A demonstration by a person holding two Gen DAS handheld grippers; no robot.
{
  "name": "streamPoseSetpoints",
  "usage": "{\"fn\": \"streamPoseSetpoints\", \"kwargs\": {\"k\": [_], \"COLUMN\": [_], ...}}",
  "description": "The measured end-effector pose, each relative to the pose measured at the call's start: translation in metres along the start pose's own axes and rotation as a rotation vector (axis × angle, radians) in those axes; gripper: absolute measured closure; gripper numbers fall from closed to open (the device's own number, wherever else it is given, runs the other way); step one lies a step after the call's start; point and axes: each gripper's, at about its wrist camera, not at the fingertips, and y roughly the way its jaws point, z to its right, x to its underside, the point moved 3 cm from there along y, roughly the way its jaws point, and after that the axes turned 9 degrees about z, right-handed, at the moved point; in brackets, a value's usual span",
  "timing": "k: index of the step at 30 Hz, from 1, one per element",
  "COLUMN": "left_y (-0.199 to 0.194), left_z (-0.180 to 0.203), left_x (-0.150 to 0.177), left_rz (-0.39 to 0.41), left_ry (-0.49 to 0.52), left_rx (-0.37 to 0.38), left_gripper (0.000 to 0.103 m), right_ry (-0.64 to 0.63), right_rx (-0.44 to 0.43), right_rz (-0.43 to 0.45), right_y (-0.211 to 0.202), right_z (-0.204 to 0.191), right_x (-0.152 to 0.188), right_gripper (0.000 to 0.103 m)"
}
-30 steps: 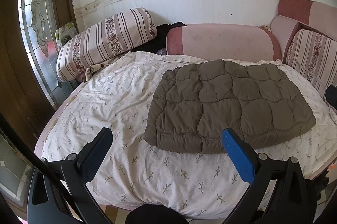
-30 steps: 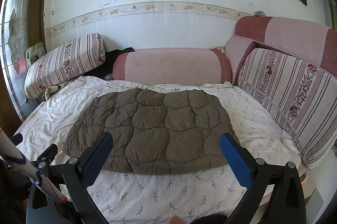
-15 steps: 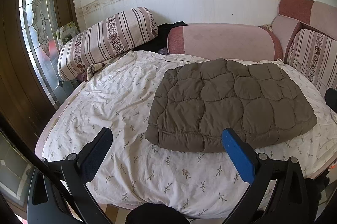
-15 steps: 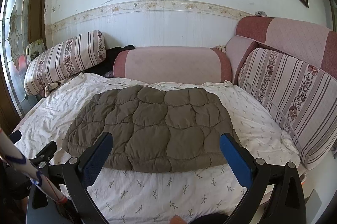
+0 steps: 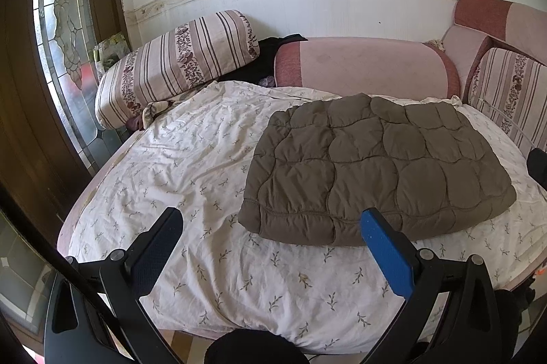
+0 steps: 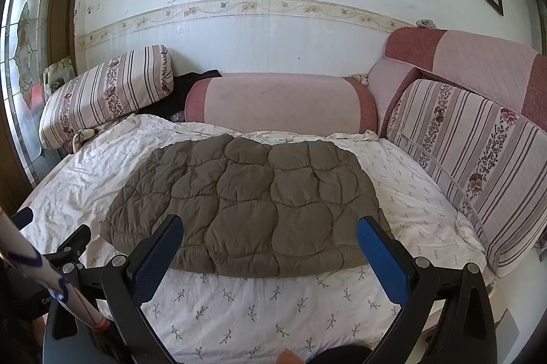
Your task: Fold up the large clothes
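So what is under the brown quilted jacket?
The jacket lies flat on the white floral sheet, which shows on all sides. Whatever is between the two, if anything, is covered. Both grippers are open and apart from it.

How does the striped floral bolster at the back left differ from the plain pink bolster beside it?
The striped floral bolster carries dark stripes and flower bands; the plain pink bolster is unpatterned with darker red ends. The striped one lies tilted, its near end lower by the glass door; the pink one lies level along the wall. Both are long cylinders behind the brown quilted garment.
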Motion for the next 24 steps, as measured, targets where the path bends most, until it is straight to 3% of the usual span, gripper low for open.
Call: {"fn": "streamPoseSetpoints", "kwargs": {"k": [24], "left_y": [0.0008], "left_z": [-0.0013], "left_x": [0.0013], "left_rz": [-0.002], "left_ry": [-0.021], "left_rx": [0.016], "left_gripper": [0.0], "right_ry": [-0.036], "right_rx": [0.002], "right_rz": [-0.003], "right_y": [-0.0021], "right_z": [-0.0064], "right_x": [0.0014], "right_gripper": [0.0]}}
